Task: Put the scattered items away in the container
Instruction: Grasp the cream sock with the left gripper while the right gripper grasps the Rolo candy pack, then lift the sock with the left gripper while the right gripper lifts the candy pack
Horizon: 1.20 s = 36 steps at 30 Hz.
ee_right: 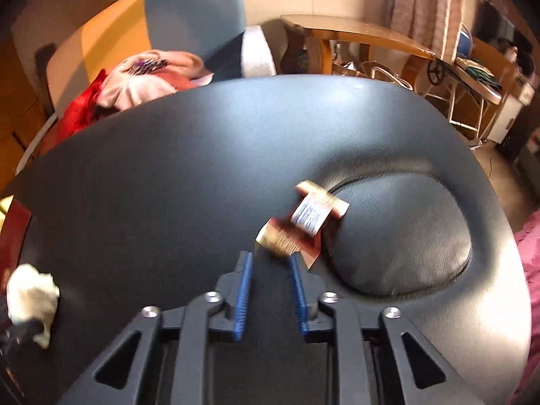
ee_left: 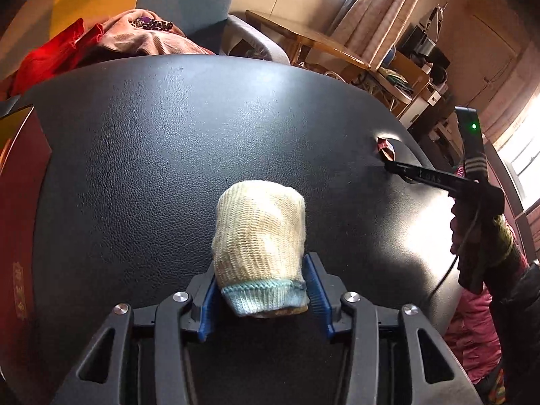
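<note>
A cream knit glove (ee_left: 260, 229) with a pale blue cuff lies on the black leather-like surface (ee_left: 152, 155). My left gripper (ee_left: 261, 270) is open around the cuff, one blue pad on each side. The glove also shows at the lower left of the right wrist view (ee_right: 30, 297). A gold and red snack packet (ee_right: 303, 222) lies blurred just past my right gripper (ee_right: 271, 255), whose jaws stand close together. Its gold end touches the right fingertip; I cannot tell whether it is pinched. The left wrist view shows that gripper (ee_left: 388, 166) with the packet (ee_left: 386, 146) at its tip.
A dark red box (ee_left: 20, 219) stands at the left edge of the surface. Red and pink clothes (ee_left: 111, 40) are piled behind the far edge, by a blue chair back (ee_right: 195, 17). A rounded dent (ee_right: 405, 236) marks the surface at right. A gloved hand (ee_left: 472, 226) holds the right gripper.
</note>
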Tool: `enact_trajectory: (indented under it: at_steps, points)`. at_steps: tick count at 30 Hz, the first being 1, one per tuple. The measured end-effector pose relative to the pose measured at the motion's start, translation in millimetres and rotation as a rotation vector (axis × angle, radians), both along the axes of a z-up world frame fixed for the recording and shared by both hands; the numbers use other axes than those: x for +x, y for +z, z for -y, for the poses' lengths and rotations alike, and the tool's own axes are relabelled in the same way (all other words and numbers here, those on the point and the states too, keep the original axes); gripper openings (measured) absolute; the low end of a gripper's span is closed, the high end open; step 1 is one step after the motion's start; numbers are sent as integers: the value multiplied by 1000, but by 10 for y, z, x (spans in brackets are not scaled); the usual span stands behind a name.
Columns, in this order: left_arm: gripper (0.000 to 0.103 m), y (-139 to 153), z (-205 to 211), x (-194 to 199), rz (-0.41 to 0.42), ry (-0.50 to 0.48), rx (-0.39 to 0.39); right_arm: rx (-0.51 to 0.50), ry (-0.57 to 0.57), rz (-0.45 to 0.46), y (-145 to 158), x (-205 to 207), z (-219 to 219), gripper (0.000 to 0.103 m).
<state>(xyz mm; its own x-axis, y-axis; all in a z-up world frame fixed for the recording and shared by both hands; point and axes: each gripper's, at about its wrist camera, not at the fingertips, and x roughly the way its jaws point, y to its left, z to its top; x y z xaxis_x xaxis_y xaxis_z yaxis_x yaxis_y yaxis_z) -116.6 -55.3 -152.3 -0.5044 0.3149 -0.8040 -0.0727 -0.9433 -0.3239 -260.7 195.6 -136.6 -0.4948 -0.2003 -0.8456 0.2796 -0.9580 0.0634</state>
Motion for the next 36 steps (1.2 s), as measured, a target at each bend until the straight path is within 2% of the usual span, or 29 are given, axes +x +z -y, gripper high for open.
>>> enact_trajectory:
  at_steps: [2, 5, 6, 7, 9, 12, 17, 20, 21, 22, 24, 27, 34, 36]
  points:
    - [45, -3, -11, 50, -3, -1, -8, -14, 8, 1, 0, 142, 38, 13]
    - [45, 0, -6, 142, -4, -3, 0, -89, -9, -8, 60, 279, -3, 14]
    - [46, 3, 17, 167, 3, 1, 14, -120, -33, -16, 94, 295, -51, 17]
    - [46, 2, 30, 184, 10, 7, 24, -149, -77, -25, 135, 273, -131, 34]
    - [47, 16, 37, 192, 6, 16, 20, -187, -154, -43, 206, 194, -270, 59]
    - [48, 28, 51, 196, 1, 30, 7, -198, -198, -64, 261, 28, -348, 58]
    - [50, 65, 107, 221, -16, 42, -11, -134, -238, -43, 151, -314, -295, 55]
    - [51, 52, 149, 245, -14, 45, -12, -103, -274, -10, 24, -464, -318, 46]
    - [51, 52, 162, 255, -14, 47, -11, -97, -277, 0, -7, -484, -317, 37]
    - [51, 51, 176, 266, -14, 49, -9, -92, -276, 7, -34, -496, -310, 36]
    - [51, 53, 194, 289, -17, 51, -8, -83, -261, -4, -33, -454, -287, 34]
    - [51, 56, 213, 344, -19, 53, -9, -106, -216, -11, 17, -337, -261, 23]
    - [51, 74, 227, 515, -19, 54, -24, -121, -66, -6, 67, 254, 7, 23]
    - [55, 88, 248, 579, -20, 57, -32, -128, -24, -2, 84, 472, 111, 23]
